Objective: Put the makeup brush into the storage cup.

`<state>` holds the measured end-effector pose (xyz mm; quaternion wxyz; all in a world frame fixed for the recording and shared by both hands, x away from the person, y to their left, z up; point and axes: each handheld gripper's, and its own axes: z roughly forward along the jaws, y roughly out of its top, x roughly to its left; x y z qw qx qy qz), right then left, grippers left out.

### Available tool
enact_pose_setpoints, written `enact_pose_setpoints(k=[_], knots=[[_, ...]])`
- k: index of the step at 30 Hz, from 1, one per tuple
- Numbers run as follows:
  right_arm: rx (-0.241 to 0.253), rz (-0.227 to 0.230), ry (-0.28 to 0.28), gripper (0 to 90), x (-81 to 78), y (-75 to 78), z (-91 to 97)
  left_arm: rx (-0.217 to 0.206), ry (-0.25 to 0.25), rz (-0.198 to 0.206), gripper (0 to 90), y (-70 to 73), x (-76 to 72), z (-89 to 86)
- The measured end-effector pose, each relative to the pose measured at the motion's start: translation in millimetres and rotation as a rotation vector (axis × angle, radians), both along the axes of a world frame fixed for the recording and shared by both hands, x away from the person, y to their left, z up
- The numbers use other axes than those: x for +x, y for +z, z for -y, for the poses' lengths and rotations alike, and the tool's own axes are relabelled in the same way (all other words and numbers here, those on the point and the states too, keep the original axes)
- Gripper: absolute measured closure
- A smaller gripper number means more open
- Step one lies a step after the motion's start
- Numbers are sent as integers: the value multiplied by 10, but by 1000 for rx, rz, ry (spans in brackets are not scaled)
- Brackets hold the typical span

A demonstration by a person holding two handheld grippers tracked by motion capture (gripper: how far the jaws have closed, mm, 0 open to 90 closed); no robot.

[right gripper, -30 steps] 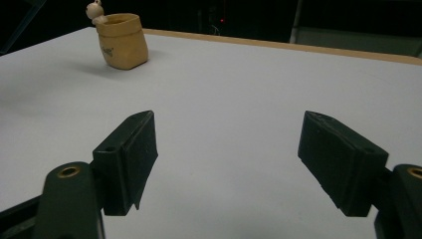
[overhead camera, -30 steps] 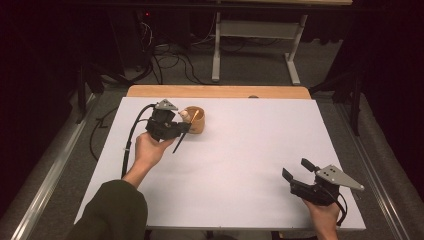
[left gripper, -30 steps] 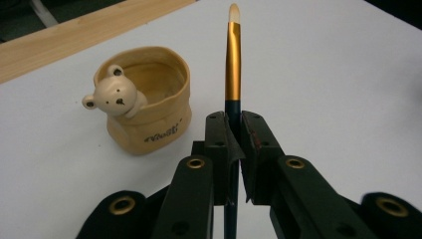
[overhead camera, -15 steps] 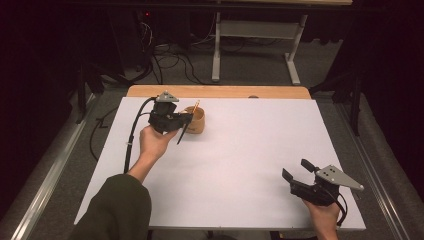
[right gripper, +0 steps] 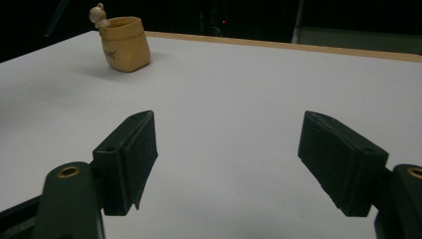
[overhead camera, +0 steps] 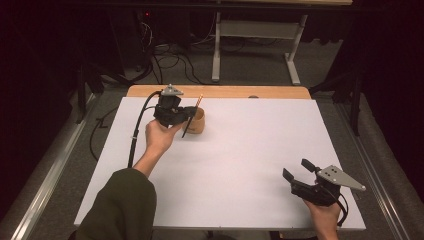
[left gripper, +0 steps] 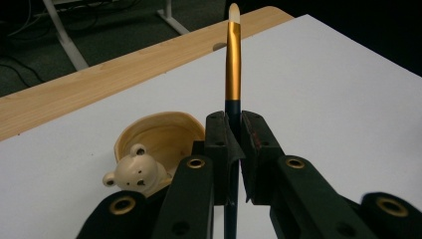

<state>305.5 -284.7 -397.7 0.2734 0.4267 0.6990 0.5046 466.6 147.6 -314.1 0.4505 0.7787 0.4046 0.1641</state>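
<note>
My left gripper (overhead camera: 186,114) is shut on a pen (overhead camera: 198,103) with a dark blue shaft, a gold upper part and a white tip. In the left gripper view the pen (left gripper: 233,64) stands upright between the closed jaws of my left gripper (left gripper: 235,120). Just below and left of them is a tan cup (left gripper: 164,132) with a small bear figure (left gripper: 133,172) on its rim. In the high view the cup (overhead camera: 199,124) sits at the far left of the white table (overhead camera: 260,145), right beside the gripper. My right gripper (overhead camera: 296,169) hovers open near the front right corner, with nothing between its jaws (right gripper: 226,149).
Along the table's far edge runs a bare wooden strip (overhead camera: 240,92). The tan cup (right gripper: 124,45) is far off in the right gripper view. Cables (overhead camera: 165,55) and a desk frame (overhead camera: 255,35) are on the floor beyond the table.
My left gripper has moved slightly away from the person and tipped the pen more upright beside the cup. My right gripper has barely shifted.
</note>
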Motion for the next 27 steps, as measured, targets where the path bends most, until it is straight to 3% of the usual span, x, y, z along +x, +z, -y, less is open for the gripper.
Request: enact_pose_setpoints(k=[10,27], knots=[[7,-6,3,252,5,-5,4,-32,37,16,831,-68,143,49],[14,-13,11,252,10,-15,12,-24,81,31,831,-24,373,134]])
